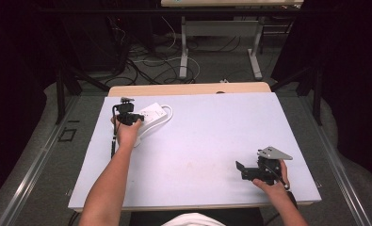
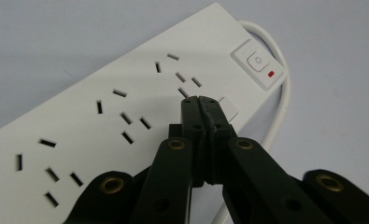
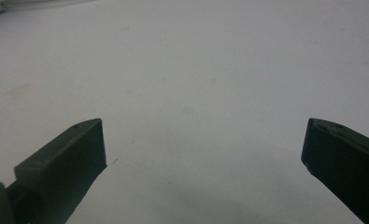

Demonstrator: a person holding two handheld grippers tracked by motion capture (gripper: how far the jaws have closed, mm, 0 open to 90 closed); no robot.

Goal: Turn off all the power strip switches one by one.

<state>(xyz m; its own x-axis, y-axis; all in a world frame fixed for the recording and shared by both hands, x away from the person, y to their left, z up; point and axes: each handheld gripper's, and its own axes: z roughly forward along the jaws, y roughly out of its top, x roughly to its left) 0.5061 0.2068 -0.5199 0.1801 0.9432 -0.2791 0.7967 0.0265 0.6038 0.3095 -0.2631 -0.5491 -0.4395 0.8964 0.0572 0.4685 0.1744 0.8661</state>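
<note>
Power strip (image 2: 126,107) on table (image 1: 202,141); left gripper (image 2: 202,100) jaws closed over it; right gripper (image 3: 201,140) jaws wide, empty.

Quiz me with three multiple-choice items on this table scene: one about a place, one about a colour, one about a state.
1. Where on the pale blue table does the white plastic power strip lie?
A far left
B near right
C centre

2. What colour is the small mark beside the strip's power button?
A green
B red
C blue

3. How do the right tool's jaws stand?
A shut
B gripping a cable
C wide open

Answers: A, it lies by the left tool; B, a red mark shows; C, bare table lies between them.
</note>
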